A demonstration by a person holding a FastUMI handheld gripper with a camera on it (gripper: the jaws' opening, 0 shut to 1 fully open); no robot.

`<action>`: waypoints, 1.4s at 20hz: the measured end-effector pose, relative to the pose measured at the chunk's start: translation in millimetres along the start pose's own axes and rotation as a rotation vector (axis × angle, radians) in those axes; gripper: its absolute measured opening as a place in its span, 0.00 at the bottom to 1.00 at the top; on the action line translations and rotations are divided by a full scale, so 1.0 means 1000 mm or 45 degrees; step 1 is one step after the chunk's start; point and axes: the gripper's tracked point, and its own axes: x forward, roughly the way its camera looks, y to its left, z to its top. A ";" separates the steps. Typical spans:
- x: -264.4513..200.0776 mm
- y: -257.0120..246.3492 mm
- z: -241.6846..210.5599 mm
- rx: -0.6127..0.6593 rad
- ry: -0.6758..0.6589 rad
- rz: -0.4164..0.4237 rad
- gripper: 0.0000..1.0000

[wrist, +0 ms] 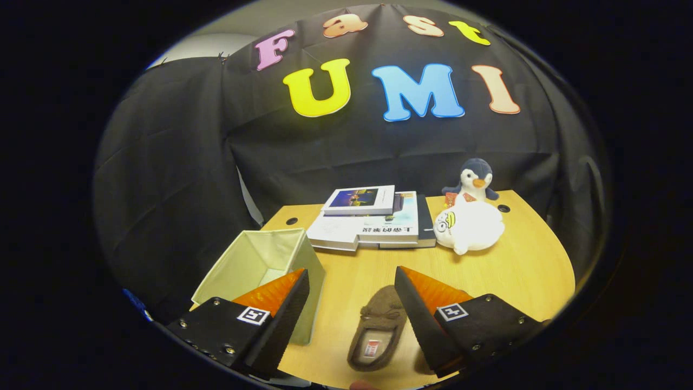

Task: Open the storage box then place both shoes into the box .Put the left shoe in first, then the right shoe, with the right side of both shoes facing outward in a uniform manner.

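A pale fabric storage box (254, 260) stands open-topped on the wooden table, just ahead of my left finger and partly behind it. Its inside looks empty as far as I can see. A brown slipper-like shoe (379, 327) lies on the table between my fingers, closer to the right one, with its toe pointing away from me. My gripper (352, 279) hovers above the table, open, with nothing held. Part of the shoe's right edge is hidden behind the right finger.
A stack of books (373, 219) lies at the middle back of the table (530, 271). To its right sit a white plush toy (470, 226) and a penguin plush (475, 181). The black cloth wall closes in the back and sides.
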 end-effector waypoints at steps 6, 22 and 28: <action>0.011 -0.030 -0.041 0.039 0.112 -0.048 0.97; 0.036 -0.067 -0.141 0.045 0.402 -0.107 0.97; 0.044 -0.071 -0.161 0.040 0.482 -0.114 0.96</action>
